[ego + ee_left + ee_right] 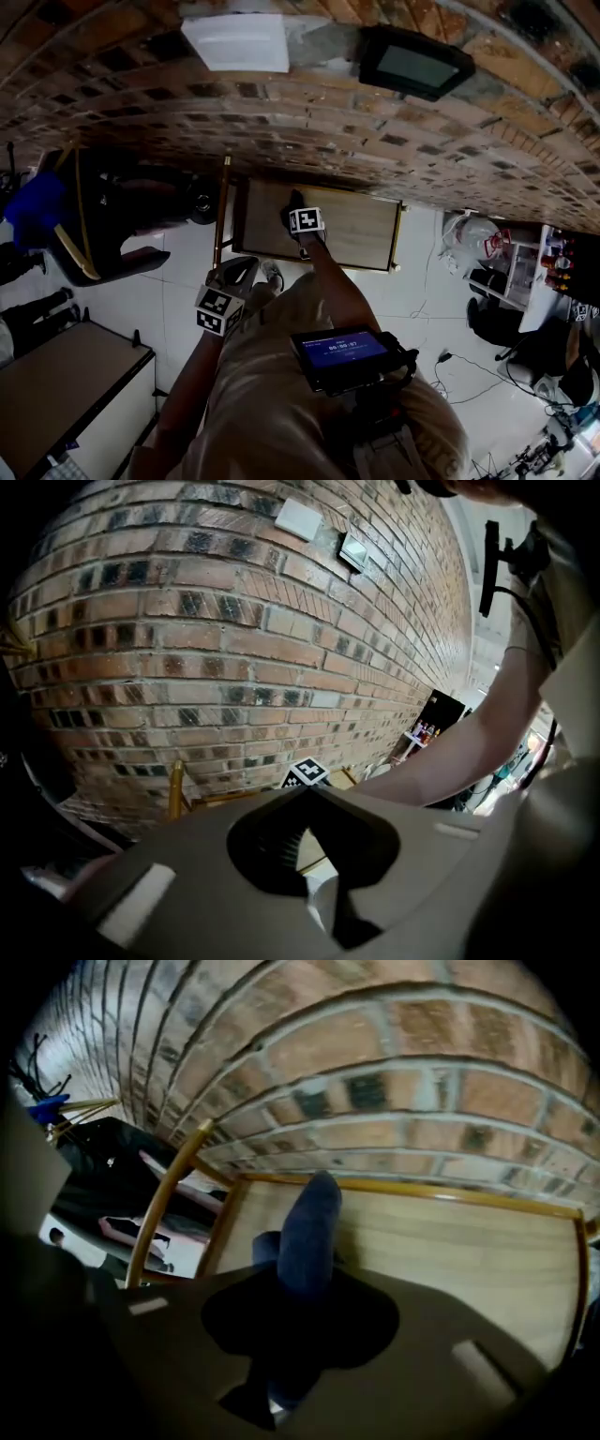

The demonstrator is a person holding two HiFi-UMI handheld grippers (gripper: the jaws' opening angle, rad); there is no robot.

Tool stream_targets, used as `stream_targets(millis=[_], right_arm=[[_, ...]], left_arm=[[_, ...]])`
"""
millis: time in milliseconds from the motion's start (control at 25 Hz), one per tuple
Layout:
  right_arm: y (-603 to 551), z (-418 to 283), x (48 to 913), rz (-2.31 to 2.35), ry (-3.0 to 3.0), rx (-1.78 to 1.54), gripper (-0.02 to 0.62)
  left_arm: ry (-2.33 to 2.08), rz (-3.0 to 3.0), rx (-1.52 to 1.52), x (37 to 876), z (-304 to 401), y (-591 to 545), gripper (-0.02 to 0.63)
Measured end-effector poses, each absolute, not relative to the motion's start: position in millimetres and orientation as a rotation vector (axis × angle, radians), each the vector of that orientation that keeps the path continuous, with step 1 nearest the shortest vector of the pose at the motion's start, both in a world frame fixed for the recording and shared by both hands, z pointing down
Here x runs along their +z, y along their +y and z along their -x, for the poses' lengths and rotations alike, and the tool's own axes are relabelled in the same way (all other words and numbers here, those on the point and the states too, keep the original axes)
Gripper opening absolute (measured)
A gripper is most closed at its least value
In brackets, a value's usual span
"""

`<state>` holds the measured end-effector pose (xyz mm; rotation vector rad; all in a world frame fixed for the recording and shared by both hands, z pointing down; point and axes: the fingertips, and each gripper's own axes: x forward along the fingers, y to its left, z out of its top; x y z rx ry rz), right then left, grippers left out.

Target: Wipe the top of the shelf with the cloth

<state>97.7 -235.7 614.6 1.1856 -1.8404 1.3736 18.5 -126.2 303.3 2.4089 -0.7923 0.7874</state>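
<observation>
Blue cloth (309, 1227) clamped in right gripper (296, 204), on shelf top (361, 230) — left gripper (242, 274) closed, empty, beside shelf.

Soft cloth (310, 1230), matt wooden shelf top (450, 1255), rough brick wall (422, 1082)

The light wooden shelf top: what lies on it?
Only a dark blue cloth, clamped in the jaws of the right gripper, near one end. The remaining light wooden shelf top looks bare; wood under the cloth is hidden.
</observation>
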Motion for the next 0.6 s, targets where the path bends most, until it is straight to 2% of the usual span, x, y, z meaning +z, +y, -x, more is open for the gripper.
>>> stream_targets(millis=[360, 600], right_arm=[[-245.3, 57.0, 636.9, -1.026, -1.836, 1.417, 0.092], [-252.6, 89.6, 657.8, -1.02, -1.793, 1.395, 0.092]], left_arm=[[-0.718, -2.428, 0.843, 317.3, 55.0, -129.1, 0.005], [-0.666, -2.428, 0.884, 329.2, 82.3, -121.2, 0.005]])
